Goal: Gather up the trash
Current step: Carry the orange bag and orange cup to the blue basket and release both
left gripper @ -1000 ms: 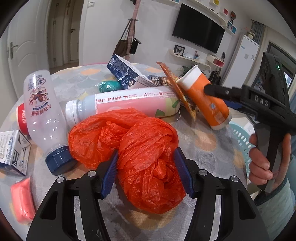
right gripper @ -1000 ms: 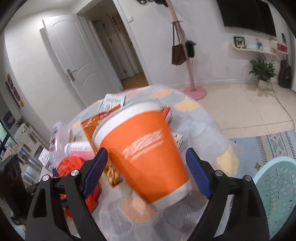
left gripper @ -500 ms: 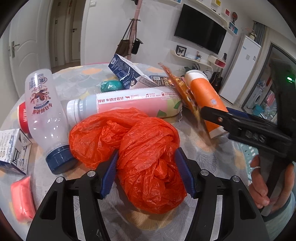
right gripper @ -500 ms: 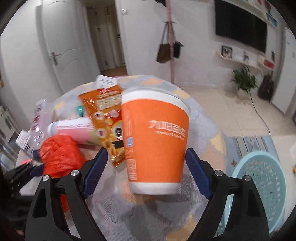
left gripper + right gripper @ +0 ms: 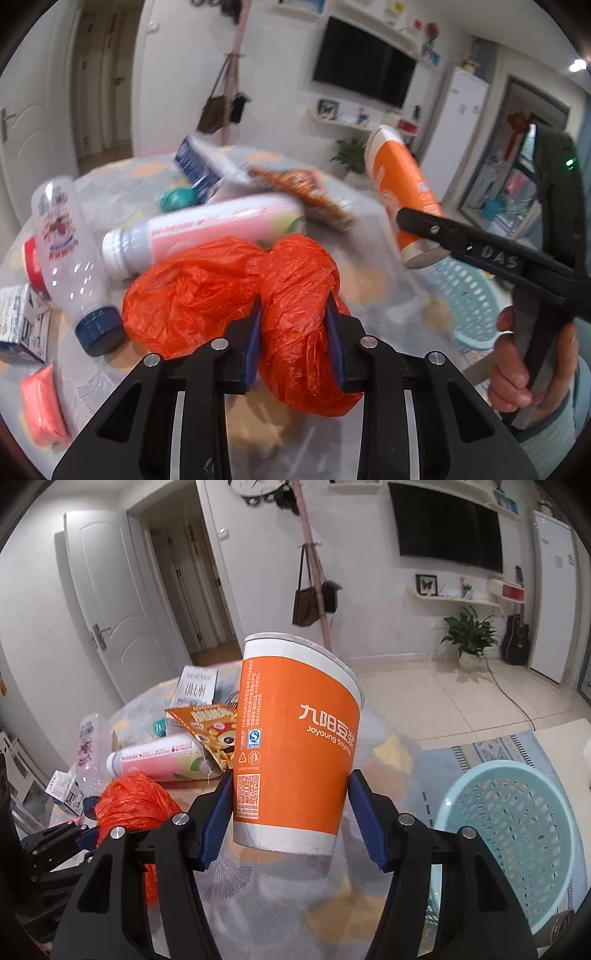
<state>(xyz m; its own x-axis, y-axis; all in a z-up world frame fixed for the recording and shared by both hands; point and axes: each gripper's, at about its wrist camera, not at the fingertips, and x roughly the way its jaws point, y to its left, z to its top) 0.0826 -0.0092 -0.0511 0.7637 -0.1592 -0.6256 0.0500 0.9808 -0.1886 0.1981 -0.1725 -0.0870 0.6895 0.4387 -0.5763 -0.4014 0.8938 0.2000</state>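
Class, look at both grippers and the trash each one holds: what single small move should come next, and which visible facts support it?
Probably carry the orange cup sideways over the blue basket and release it. The right gripper is clamped on the cup, clear of the table, and the basket stands open beside it. The left gripper pinches the red plastic bag, which can follow.

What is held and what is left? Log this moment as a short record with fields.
left gripper: shut on the red plastic bag
right gripper: shut on the orange paper cup, cup upright
bin: light blue basket on the floor beside the table, to the cup's right
on table: pink bottle, clear bottle with blue cap, snack packet, cartons
image quality: left wrist view blurred
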